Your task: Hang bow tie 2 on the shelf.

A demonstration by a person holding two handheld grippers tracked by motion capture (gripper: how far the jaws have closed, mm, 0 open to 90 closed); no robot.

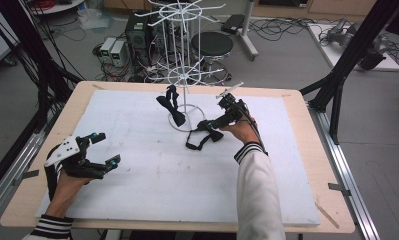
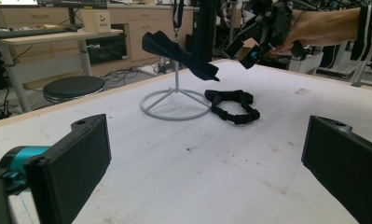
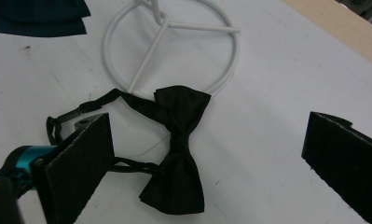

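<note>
Hovering my right gripper [image 1: 210,125], jaws spread wide, just above the black bow tie [image 3: 178,154] lying on the table [image 1: 152,165] beside the white stand's ring base [image 3: 221,56], I hold my left gripper [image 1: 101,150] open, well apart.

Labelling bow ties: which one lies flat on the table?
The black bow tie beside the stand's ring base, under the open right hand-held gripper. The navy bow tie hangs on the stand.

Black bow tie [image 3: 178,149]: strap partly hidden behind the right tongs' [image 3: 211,163] near jaw. Hanging navy bow tie [image 3: 37,16]: cut off by the top edge in the right gripper view. White wire rack [image 1: 183,50]: top cropped in the high view. Left tongs [image 2: 207,172]: both jaws cut by the bottom edge.
</note>
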